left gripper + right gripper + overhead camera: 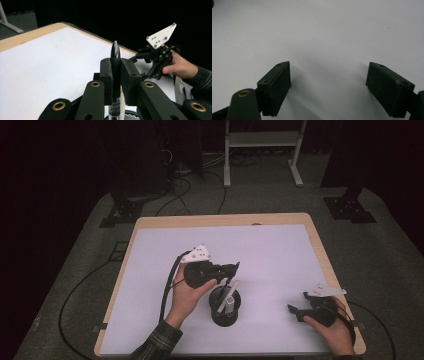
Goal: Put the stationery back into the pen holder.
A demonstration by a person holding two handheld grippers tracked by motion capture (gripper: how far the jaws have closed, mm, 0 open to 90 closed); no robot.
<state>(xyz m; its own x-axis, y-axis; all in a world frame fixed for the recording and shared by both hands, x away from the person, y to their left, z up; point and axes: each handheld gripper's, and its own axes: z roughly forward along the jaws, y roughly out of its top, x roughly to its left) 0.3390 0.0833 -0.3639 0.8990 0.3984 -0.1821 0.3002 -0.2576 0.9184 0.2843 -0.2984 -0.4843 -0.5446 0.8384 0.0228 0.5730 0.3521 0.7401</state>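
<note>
Work in hand: a black pen (pixel 115 65) was being handled at a black mesh pen holder (pixel 225 307), either lifted from it or lowered into it; which of the two could not be told.
Left tongs (pixel 234 268): pressed together on the black pen, pinching its upper barrel; in the left gripper view the pointed cap stood clear above the pads.
Right tongs (pixel 295 312): spread wide and holding nothing, low over the white mat (pixel 270 255) near the right edge of the bench (pixel 320 250), well apart from the holder.
Position of pen: upright between the pads, directly over the mouth of the holder, its lower end at or just inside the rim.
Container: round, dark, standing upright on the mat in front of the person, between the two hands.
Contents: a white pen (pixel 229 295) leaning inside, beside the black one; anything further inside could not be made out.
Handling, judged: the pen appeared light and rigid, with a smooth glossy barrel likely to slip or swivel under a loose pinch.
Recommended hold: mid to upper barrel, square across the pads, axis kept vertical.
Risk, judged: the holder looked light enough to tip if the pen dragged on its rim or on the white pen.
</note>
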